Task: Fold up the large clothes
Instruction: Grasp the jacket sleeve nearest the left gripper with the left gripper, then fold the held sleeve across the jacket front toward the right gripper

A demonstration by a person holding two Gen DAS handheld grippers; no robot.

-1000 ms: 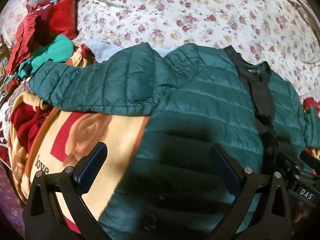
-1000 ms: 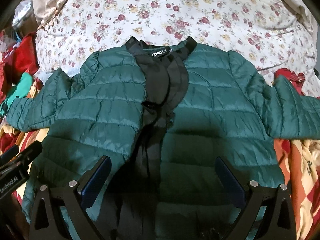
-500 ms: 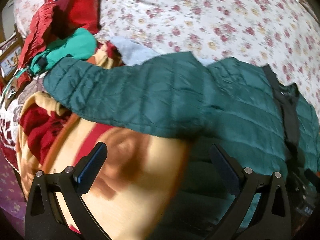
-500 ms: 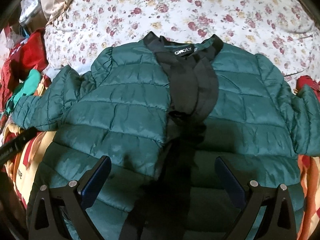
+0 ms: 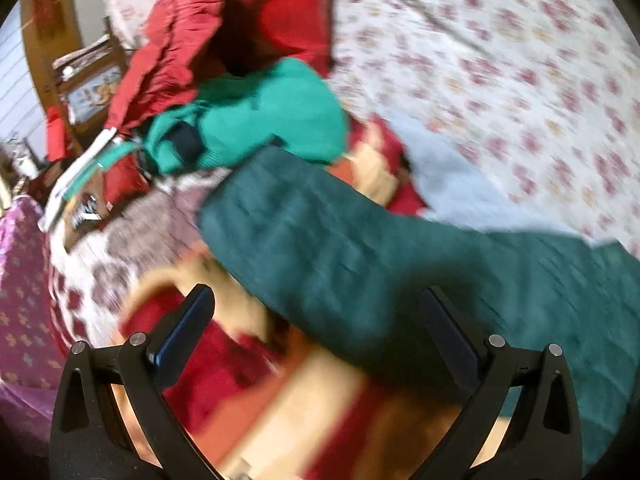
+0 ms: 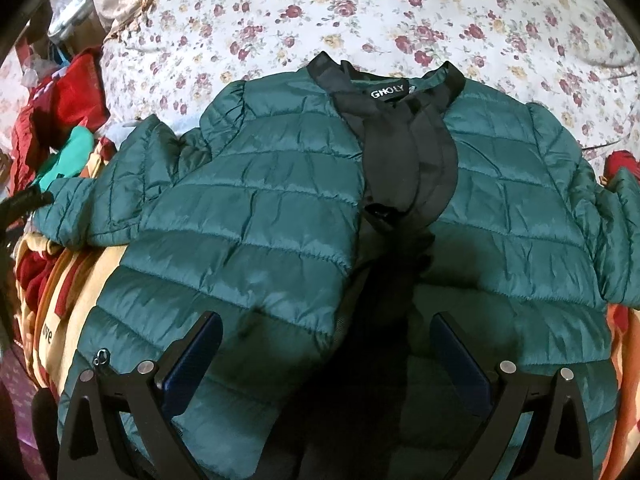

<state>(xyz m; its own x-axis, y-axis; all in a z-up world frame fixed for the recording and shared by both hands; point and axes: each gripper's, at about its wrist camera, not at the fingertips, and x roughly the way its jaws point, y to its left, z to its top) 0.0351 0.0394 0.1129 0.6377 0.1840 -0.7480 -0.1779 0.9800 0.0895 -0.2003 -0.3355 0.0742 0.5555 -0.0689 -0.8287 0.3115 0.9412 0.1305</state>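
Flowers in red and yellow cover the white bed sheet (image 6: 400, 4), and the green puffer jacket (image 6: 272, 216) lies flat on the bed with its front side up. Its black collar (image 6: 384, 92) points to the far side of the bed, and a label there reads "GHOLY". Its front is open, showing black lining down the middle. Near the jacket's hem lies a yellow and red blanket (image 6: 60, 304). One jacket sleeve (image 5: 320, 240) stretches out over that blanket. Past the end of the sleeve sits a heap of clothes: a bright green knit top (image 5: 260, 120) and a red coat (image 5: 192, 32). Beside the heap stands a wooden shelf (image 5: 80, 76), blurry. The left gripper (image 5: 320, 328) hangs over the sleeve with its jaws spread wide, holding nothing. The right gripper (image 6: 328, 344) hangs over the jacket's hem, jaws spread wide too, with nothing between them.
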